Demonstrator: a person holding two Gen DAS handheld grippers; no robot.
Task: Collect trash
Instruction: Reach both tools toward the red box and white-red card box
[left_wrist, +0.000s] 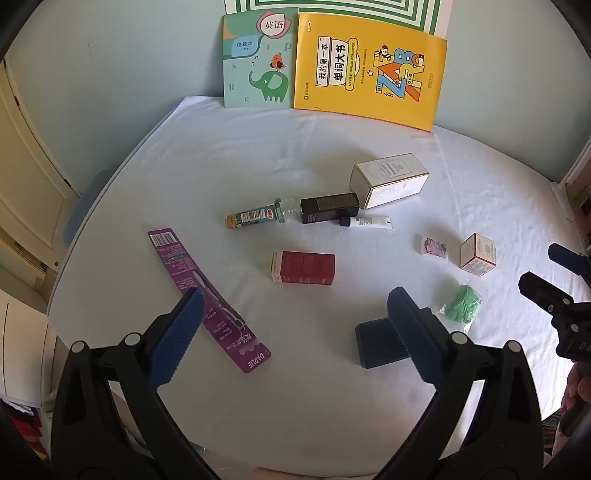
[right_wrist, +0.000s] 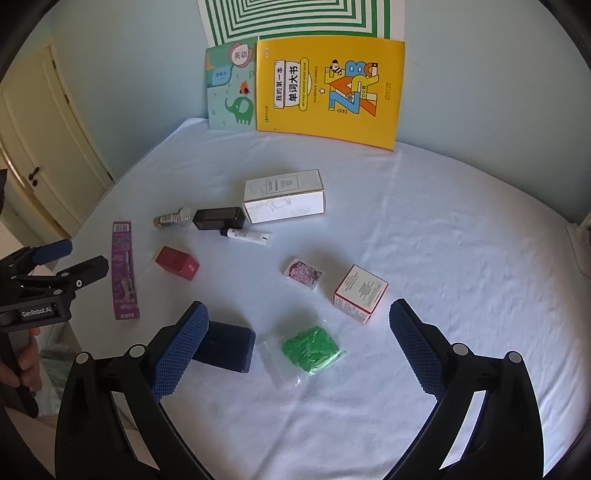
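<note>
your left hand-held gripper (left_wrist: 291, 332) and right hand-held gripper (right_wrist: 297, 345) hover wide open, empty — trash lies scattered on the worktop (right_wrist: 443, 229), nothing chosen yet.

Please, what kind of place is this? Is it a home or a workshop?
Probably a room in a home, perhaps a child's room. A table under a white cloth stands against a pale blue wall, children's English books lean on that wall, and a cream panelled door is on the left.
</note>
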